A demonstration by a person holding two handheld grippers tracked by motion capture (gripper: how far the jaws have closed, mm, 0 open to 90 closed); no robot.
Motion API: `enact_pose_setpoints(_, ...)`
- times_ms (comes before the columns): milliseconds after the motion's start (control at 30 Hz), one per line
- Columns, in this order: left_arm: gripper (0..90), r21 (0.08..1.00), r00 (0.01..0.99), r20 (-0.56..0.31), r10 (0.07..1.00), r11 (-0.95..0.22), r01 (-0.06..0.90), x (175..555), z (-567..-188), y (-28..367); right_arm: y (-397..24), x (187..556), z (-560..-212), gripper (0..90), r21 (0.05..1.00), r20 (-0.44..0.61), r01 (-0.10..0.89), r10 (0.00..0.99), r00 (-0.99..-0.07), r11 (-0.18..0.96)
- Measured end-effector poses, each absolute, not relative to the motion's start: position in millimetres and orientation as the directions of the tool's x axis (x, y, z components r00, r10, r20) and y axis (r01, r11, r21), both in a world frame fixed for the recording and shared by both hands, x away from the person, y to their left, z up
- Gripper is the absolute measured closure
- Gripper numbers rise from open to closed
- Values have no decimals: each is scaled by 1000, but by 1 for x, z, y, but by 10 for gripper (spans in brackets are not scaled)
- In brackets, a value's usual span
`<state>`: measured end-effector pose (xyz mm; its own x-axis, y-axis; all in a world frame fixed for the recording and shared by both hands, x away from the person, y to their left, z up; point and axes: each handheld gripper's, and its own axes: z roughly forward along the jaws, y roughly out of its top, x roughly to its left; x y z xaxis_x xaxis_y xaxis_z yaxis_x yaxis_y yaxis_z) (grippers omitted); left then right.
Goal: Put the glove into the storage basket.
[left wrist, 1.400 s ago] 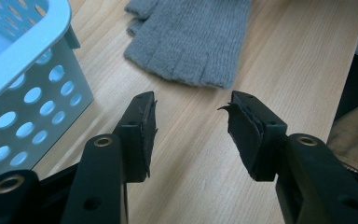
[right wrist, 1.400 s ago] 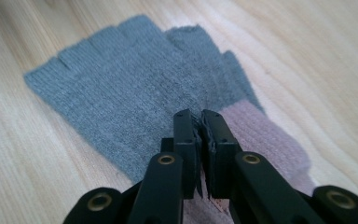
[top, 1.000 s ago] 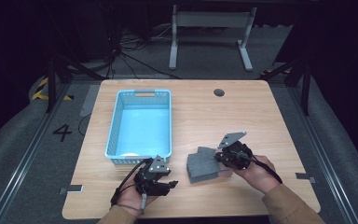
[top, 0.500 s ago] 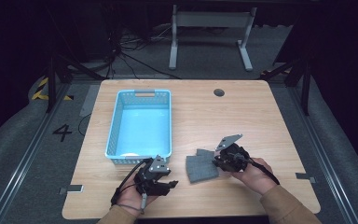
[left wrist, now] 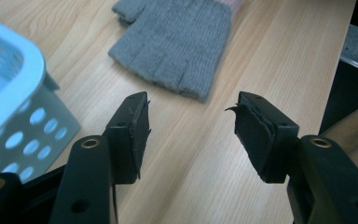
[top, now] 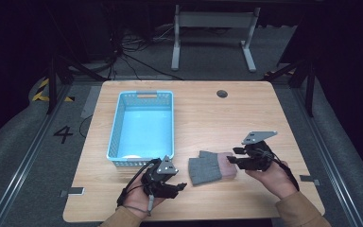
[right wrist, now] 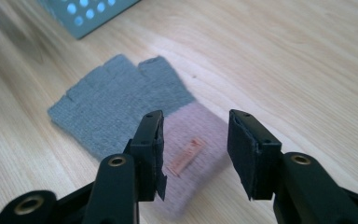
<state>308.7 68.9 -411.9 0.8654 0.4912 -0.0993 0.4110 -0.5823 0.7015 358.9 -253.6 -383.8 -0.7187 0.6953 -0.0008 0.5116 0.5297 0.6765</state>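
Nearest the person, the left gripper (top: 177,185) rests low at the table's front edge with its jaws part-way apart and nothing between them; they have just been opening, and in the left gripper view the glove (left wrist: 177,44) lies a little ahead of them on bare wood. To its right, the right gripper (top: 232,157) hovers just at the glove's pink cuff (right wrist: 193,154), its jaws wide and also just opened, with no pad pressing the knit, so the glove looks freshly let go. The glove (top: 212,165) lies flat on the table (top: 246,113), grey fingers toward the left gripper, cuff toward the right one. Beyond it, just past the left gripper, stands the blue basket (top: 144,125), which seems to hold little, perhaps something pale at its near end. Judging by this, the glove is laid out but not yet in the basket; if it is meant to go there, picking it up and dropping it in are left.
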Motion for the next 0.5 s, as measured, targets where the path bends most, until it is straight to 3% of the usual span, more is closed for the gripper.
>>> enact_pose_setpoints(500,392,727,897,-114,427,-579,369,336,-389,13,-300,354,-375,537,720,52,556,766,-640,415)
